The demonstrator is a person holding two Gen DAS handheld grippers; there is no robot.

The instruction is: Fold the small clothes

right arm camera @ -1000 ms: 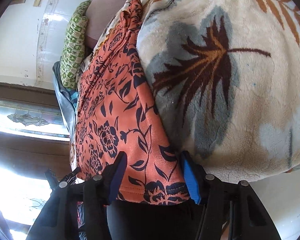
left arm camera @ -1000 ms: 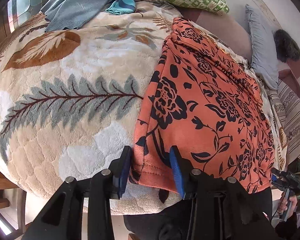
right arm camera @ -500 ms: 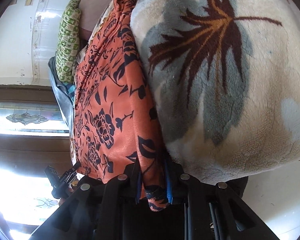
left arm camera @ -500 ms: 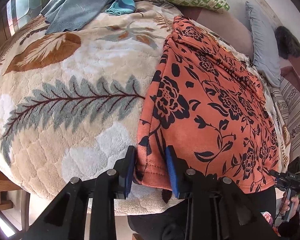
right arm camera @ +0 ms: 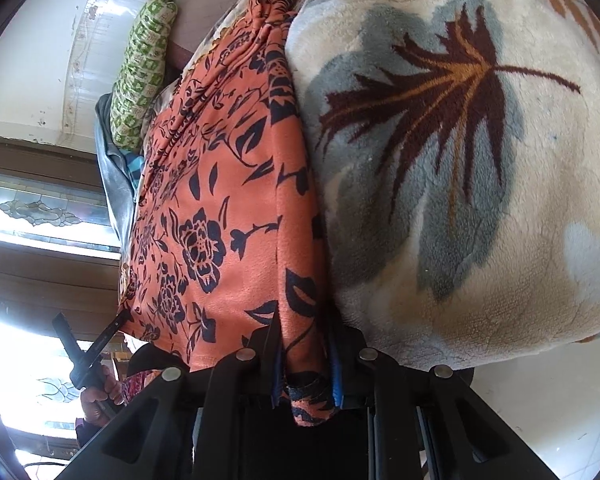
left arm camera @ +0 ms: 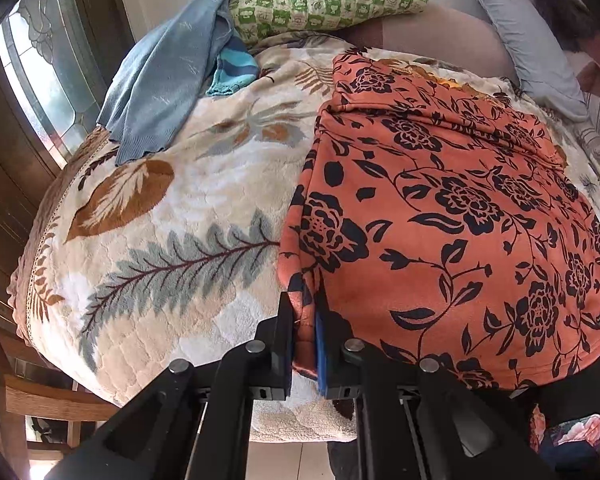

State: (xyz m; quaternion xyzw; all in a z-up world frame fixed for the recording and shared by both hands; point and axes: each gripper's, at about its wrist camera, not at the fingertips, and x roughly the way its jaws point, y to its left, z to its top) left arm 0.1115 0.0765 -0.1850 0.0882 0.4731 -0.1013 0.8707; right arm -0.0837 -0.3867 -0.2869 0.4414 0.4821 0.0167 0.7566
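An orange garment with a black flower print [left arm camera: 440, 216] lies spread on a cream leaf-patterned blanket [left arm camera: 172, 220] on a bed. My left gripper [left arm camera: 305, 320] is shut on the garment's near left hem corner at the bed's front edge. In the right wrist view the same garment [right arm camera: 220, 208] runs away from me, and my right gripper [right arm camera: 306, 352] is shut on its near right hem corner. The other gripper shows small at the lower left of that view [right arm camera: 84, 352].
A blue knit garment [left arm camera: 168, 84] and a turquoise striped piece [left arm camera: 234, 72] lie at the blanket's far left. A green checked pillow [left arm camera: 324, 0] and a grey pillow [left arm camera: 524, 36] sit at the back. A wooden bed frame [left arm camera: 48, 400] and window [left arm camera: 40, 68] are on the left.
Both grippers went from open around the hem to shut on it. The left one closed on the left corner, the right one on the right corner, and the hem has lifted slightly.
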